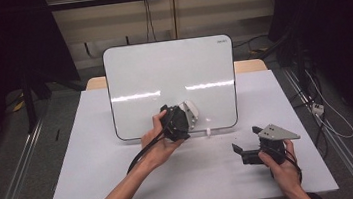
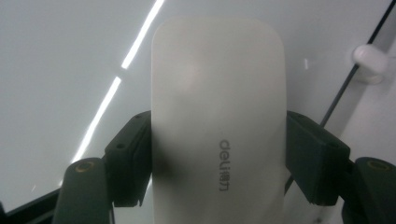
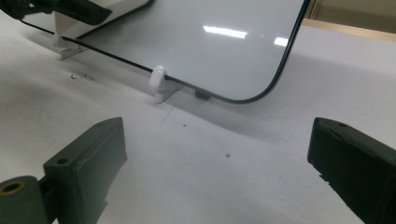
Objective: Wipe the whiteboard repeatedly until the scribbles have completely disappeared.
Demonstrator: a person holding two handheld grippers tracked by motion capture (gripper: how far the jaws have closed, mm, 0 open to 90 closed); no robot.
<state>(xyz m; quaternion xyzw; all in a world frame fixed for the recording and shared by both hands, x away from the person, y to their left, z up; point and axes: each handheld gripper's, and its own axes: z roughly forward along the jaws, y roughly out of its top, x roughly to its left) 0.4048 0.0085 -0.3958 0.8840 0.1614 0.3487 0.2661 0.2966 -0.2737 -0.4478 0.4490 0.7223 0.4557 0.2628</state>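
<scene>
A person works at a white counter (image 1: 124,186) on which a whiteboard (image 1: 162,76) stands propped, leaning back on small white clip feet (image 3: 158,80). The left tongs (image 1: 186,116) are clamped on a white eraser (image 2: 218,116), one black jaw pressing each long side of it, and the eraser sits against the lower middle of the whiteboard's glossy face. In the left gripper view the eraser is printed with a grey brand mark, and bright strip-light reflections cross the board behind it. The right tongs (image 1: 244,139) stand wide apart with nothing between them, low over the bare counter, near the board's lower right corner and well apart from the eraser.
</scene>
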